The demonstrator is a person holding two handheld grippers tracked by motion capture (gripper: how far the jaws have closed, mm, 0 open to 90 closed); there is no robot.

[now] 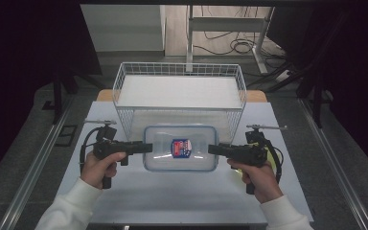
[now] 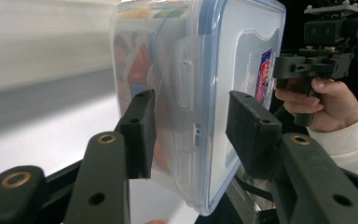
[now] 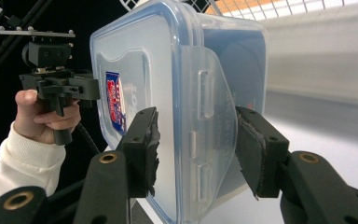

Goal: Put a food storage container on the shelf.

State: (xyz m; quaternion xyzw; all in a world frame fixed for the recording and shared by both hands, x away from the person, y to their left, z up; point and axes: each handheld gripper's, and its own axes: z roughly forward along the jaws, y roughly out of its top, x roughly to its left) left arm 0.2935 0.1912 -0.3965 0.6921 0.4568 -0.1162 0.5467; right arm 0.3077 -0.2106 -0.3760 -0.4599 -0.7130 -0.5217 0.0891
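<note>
- The clear plastic box (image 1: 180, 148) is a lidded rectangular tub with rounded corners, a blue seal line round the lid and a red, white and blue label at the lid's middle; it sits between the two grippers over the near-middle of the white table (image 1: 172, 191), just in front of the wire basket (image 1: 179, 88).
- The left gripper (image 1: 146, 148) has its jaws about half spread (held so by the box's thickness) and clamped on the box's left end; in the left gripper view (image 2: 191, 126) one pad lies against the underside wall, the other on the lid, with the side latch flap between them.
- The right gripper (image 1: 213, 149) grips the right end the same way, jaws about half spread; in the right gripper view (image 3: 196, 140) the pads press either side of that end's latch flap, and the pad foam looks frayed at its edges.
- The left gripper view shows orange and reddish contents through the box wall, which the high view blurs out; the high view alone gives the layout, with both white sleeves coming in from the near edge.
- Farthest off, the wire basket is white, open-topped, and stands at the table's far edge; beyond it lie floor cables.
</note>
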